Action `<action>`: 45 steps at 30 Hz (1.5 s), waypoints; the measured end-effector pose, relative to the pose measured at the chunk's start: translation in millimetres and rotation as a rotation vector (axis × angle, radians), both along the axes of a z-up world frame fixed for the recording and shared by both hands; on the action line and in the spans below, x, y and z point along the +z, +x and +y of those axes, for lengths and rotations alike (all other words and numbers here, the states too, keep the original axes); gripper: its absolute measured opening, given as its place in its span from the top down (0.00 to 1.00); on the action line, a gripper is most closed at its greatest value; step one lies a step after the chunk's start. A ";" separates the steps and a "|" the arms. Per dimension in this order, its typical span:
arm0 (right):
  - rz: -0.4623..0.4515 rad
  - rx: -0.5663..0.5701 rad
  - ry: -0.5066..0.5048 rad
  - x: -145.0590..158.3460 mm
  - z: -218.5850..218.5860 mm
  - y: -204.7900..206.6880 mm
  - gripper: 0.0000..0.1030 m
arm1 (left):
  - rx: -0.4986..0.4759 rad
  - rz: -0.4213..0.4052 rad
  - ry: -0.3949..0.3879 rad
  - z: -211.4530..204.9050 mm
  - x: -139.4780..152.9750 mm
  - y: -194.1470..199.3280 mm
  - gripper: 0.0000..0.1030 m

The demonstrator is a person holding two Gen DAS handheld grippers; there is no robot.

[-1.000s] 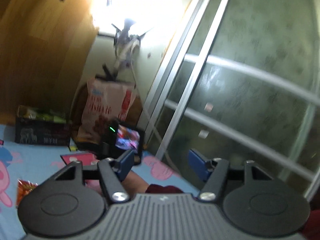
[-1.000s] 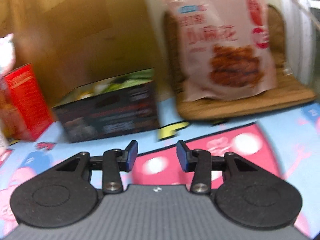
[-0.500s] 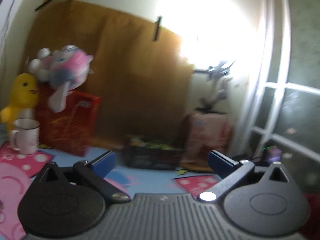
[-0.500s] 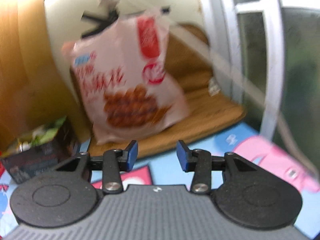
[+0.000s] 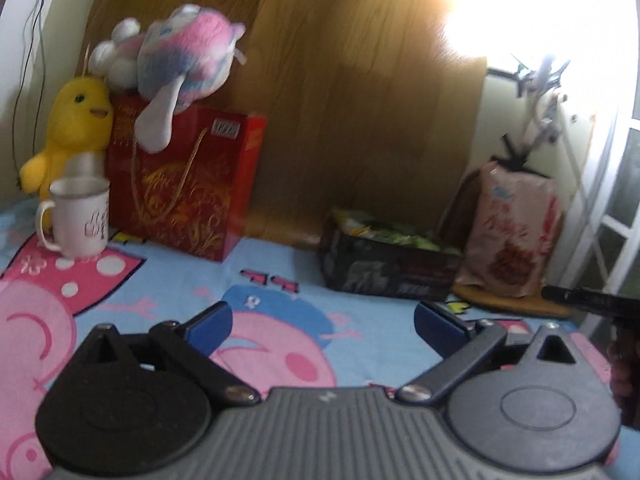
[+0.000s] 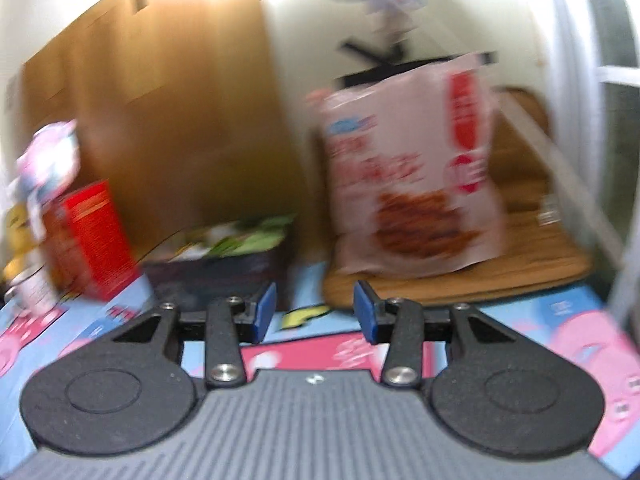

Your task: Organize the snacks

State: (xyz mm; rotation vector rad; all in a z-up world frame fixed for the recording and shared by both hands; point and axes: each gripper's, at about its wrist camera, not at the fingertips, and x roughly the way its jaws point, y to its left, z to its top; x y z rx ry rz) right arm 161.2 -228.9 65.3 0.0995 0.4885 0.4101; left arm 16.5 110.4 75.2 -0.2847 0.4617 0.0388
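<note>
Now both hand-held grippers, the left hand-held gripper [image 5: 323, 326] wide open and the right hand-held gripper [image 6: 315, 317] half open, are holding nothing, so they should be going slowly toward the snack bag [image 6: 412, 196] standing on the wooden board [image 6: 520, 268] beside the black box [image 5: 390, 266].

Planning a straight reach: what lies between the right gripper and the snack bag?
In the right wrist view, only cartoon cloth and the wooden board's front edge separate right gripper from snack bag.

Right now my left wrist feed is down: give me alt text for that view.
The left gripper hovers open and empty over a cartoon-print sheet. Ahead, against a wooden board, stand a red gift bag, a black snack box and a pink snack bag; a white mug and plush toys sit far left.
</note>
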 end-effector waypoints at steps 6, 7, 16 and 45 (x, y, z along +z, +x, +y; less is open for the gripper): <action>0.089 0.128 0.039 -35.9 37.1 6.0 0.55 | 0.034 0.048 -0.018 12.9 -16.4 15.3 0.02; 0.101 0.142 0.046 -40.7 41.8 7.6 0.55 | 0.037 0.056 -0.020 14.9 -18.6 18.5 0.02; 0.186 0.179 0.098 -66.7 63.8 24.6 0.55 | 0.063 0.097 -0.017 20.7 -36.7 49.6 0.03; 0.467 0.506 0.345 -82.6 46.5 -26.9 0.59 | -0.468 0.286 -0.266 -23.9 -77.8 60.4 0.45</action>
